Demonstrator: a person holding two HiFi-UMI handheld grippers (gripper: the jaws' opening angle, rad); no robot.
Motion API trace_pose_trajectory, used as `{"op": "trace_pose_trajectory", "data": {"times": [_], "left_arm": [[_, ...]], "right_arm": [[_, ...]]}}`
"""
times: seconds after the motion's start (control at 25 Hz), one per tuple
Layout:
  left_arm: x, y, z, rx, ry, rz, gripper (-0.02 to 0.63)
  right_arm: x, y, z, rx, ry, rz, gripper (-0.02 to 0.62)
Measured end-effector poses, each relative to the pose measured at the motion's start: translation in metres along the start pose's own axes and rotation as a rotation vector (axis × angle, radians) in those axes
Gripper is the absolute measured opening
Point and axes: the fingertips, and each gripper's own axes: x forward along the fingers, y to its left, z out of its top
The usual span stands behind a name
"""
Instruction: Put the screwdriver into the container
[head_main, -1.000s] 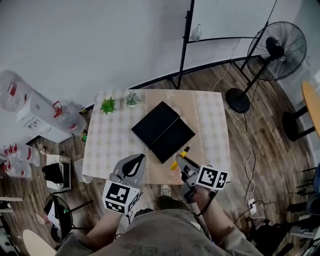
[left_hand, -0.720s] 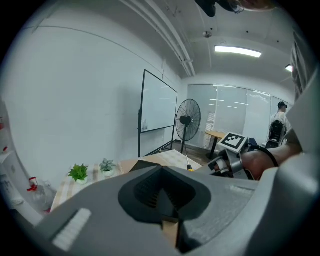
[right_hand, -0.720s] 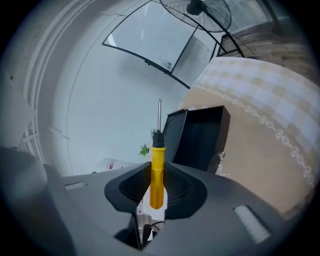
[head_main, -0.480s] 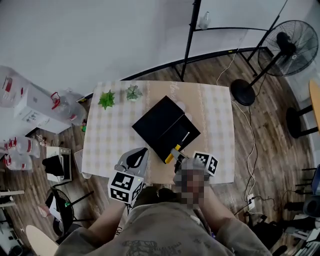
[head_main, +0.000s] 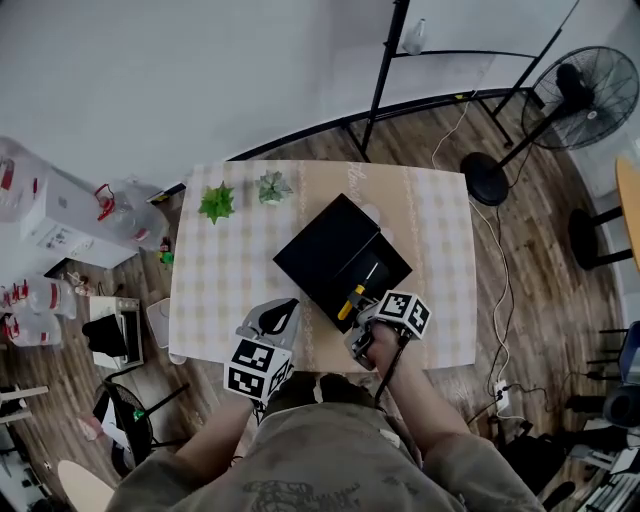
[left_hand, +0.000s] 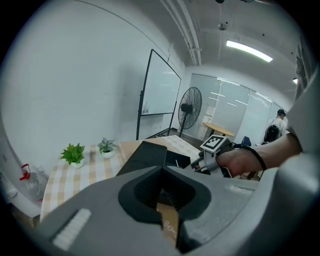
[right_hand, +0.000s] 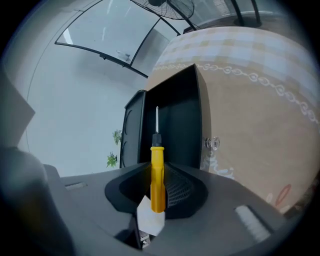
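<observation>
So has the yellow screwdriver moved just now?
Yes. The screwdriver moved forward, from beside the near corner of the black container to over its open compartment.

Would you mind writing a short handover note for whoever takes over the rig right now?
Right gripper: shut on the handle of the yellow-handled screwdriver, whose shaft points out over the open black container.
Left gripper: shut with nothing in it, idle at the near edge of the table.
Done: the screwdriver is gripped and is at the container's near side.
Left: lower it into the open compartment, open the jaws and draw the gripper back.
</observation>
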Motion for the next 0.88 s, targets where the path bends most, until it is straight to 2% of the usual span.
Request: {"op": "trace_pose_trajectory", "data": {"times": [0.4,0.6,0.88], "left_arm": [[0.004,0.013,-0.011,-0.013,0.036,-0.035,0.0],[0.002,0.018,-0.012,-0.015,0.039,-0.044,0.0],[-0.004,0.029,-0.012,-0.017,0.039,-0.028,0.0]], "right_arm": [[0.025,-0.006,0.014,-0.011,-0.05,-0.177,0.091],[0.035,-0.009,0.023,-0.059,-0.065,-0.274,0.092],[0.033,-0.007,0.027,-0.05,-0.083,-0.281,0.109]]}}
